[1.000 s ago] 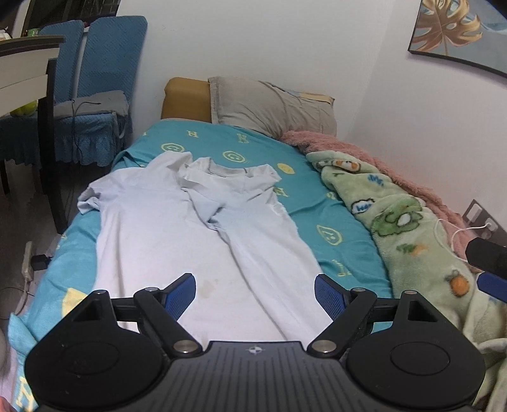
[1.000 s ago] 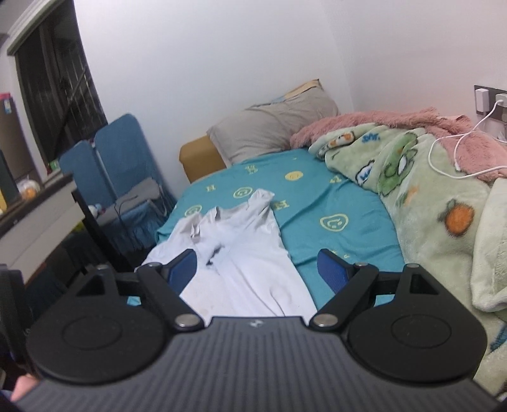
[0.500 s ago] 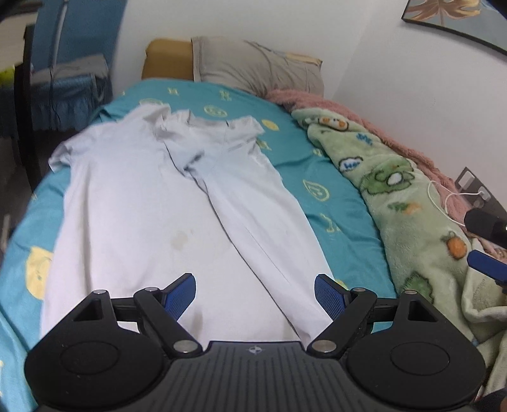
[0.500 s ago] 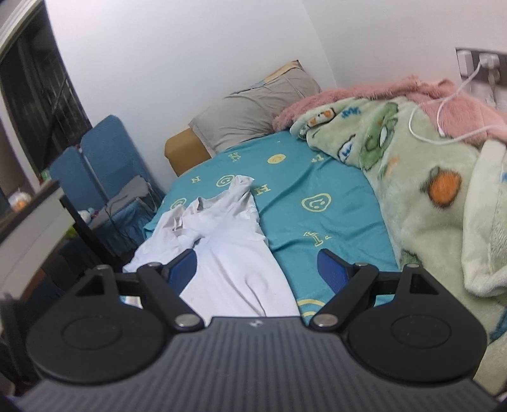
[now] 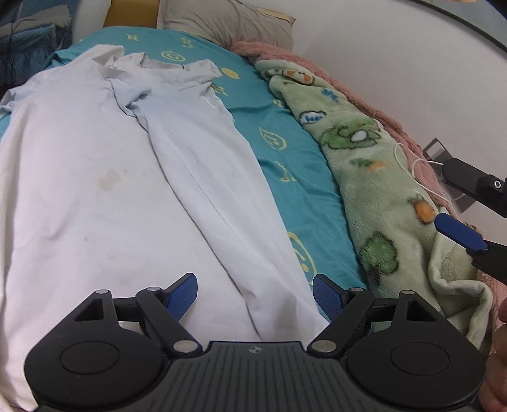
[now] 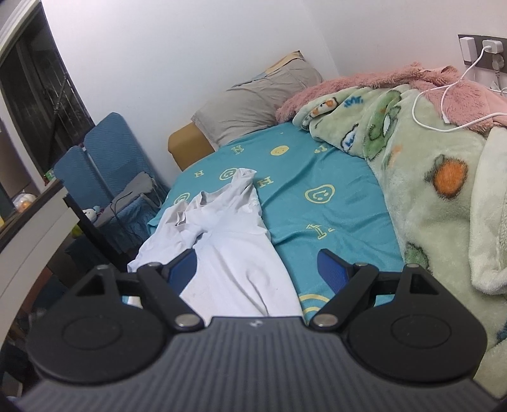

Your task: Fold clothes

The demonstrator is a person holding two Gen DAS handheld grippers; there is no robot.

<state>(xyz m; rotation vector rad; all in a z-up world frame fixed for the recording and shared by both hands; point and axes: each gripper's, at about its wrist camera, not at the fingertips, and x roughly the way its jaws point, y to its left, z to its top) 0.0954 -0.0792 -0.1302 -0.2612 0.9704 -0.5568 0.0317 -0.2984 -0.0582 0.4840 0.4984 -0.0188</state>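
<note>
The white garment lay lengthwise on the teal bed sheet, its right side already folded inward, its near hem at the foot edge of the bed and its collar toward the pillow; the left gripper and the right gripper both stood with jaws apart, clamped on nothing. A likely fault from here was a pinch taking only the top layer of the folded side, or catching the sheet beneath, which would drag the fold askew. Compared with the frame one second earlier, the left gripper had descended and tilted downward toward the hem, so the garment filled more of its view, and its jaws had closed slightly with nothing between them.
</note>
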